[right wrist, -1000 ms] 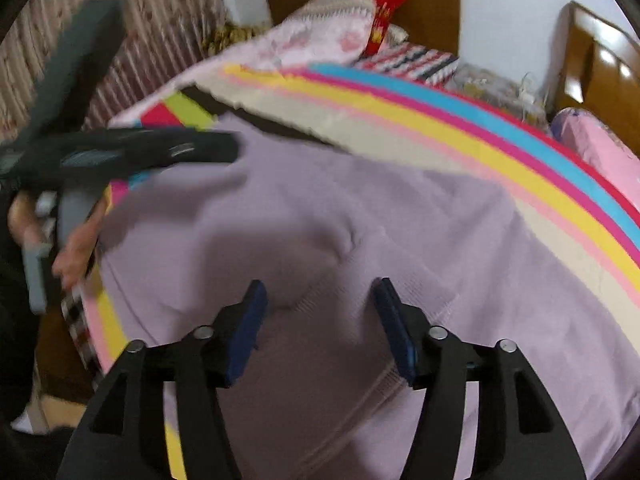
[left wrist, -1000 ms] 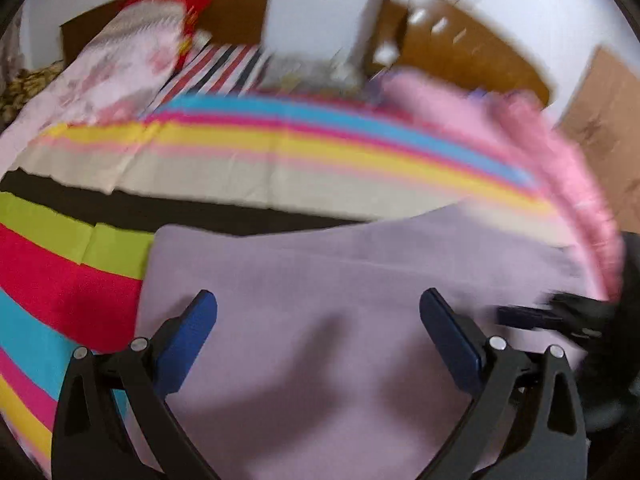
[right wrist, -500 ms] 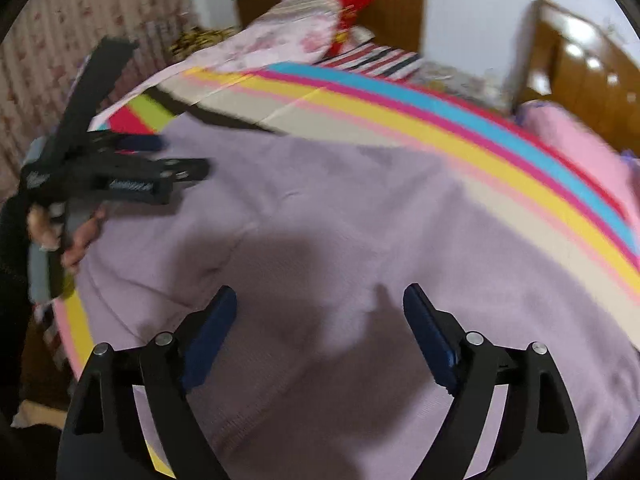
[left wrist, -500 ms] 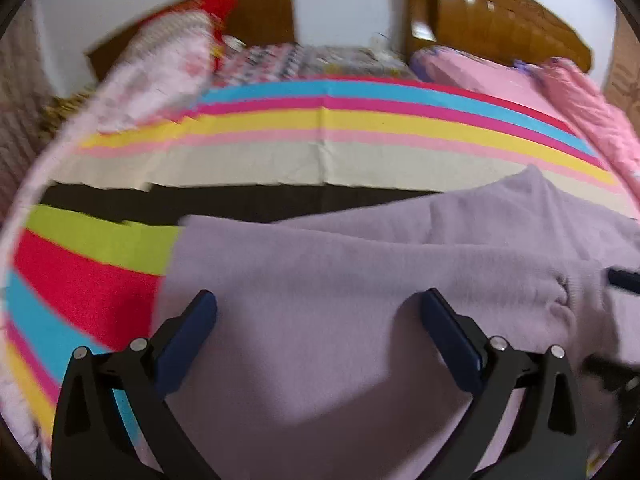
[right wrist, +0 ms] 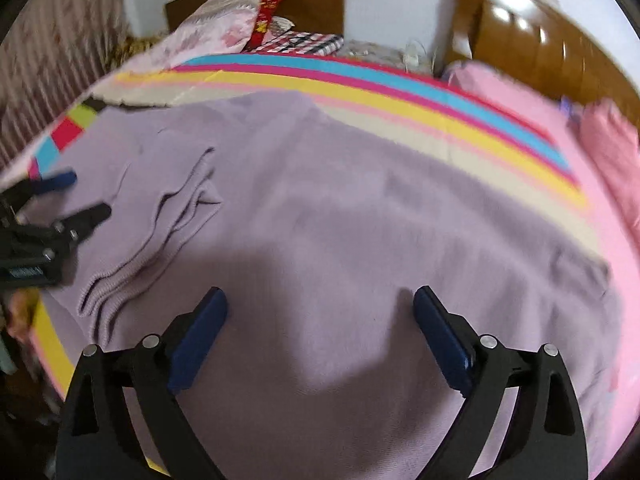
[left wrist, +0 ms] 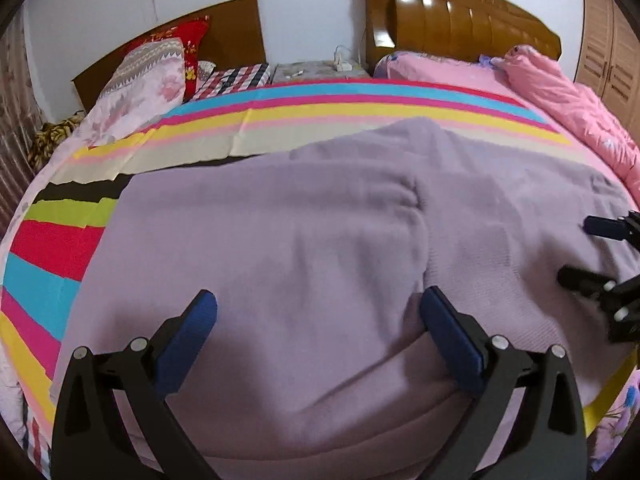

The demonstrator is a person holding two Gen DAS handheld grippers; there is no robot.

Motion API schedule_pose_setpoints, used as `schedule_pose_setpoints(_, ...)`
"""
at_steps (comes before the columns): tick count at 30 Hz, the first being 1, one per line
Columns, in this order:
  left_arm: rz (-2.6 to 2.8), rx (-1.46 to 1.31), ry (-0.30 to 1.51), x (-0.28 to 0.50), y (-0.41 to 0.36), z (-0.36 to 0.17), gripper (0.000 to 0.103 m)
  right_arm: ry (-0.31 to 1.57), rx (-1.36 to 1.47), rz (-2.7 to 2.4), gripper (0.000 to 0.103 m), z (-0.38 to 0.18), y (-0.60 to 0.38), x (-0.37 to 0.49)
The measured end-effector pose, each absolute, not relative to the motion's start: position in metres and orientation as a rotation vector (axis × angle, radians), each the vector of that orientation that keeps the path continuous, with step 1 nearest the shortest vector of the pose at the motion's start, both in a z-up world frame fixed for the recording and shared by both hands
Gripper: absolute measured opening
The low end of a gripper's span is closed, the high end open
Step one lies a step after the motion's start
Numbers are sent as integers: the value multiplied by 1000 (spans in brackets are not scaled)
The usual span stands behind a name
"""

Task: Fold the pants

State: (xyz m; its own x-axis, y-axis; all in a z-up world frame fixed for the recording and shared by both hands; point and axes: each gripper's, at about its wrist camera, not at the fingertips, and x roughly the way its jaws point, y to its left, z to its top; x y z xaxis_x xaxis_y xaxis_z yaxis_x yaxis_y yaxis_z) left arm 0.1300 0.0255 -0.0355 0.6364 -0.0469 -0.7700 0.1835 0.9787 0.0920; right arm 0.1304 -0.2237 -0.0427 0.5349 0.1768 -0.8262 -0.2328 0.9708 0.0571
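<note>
Across the bed's striped, many-coloured cotton sheet (left wrist: pixel 280 108) lie the lilac knitted pants (left wrist: pixel 304 240), spread flat and covering most of its near part. Over their left half hangs the left hand-held gripper (left wrist: pixel 318 322), blue pads wide apart, nothing between them. Its ribbed hems (right wrist: pixel 132 276) lie stacked just beside it in the right wrist view. Over the right half the right hand-held gripper (right wrist: pixel 320 320) has just been opening; its jaws stand wide and empty above the cloth.
</note>
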Motion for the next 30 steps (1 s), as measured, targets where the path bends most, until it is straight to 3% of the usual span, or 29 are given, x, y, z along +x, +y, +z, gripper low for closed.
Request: schedule_pose_setpoints(30,-128,113,888,126,29,-37,102,812,-21,243,93,-47,-259,25)
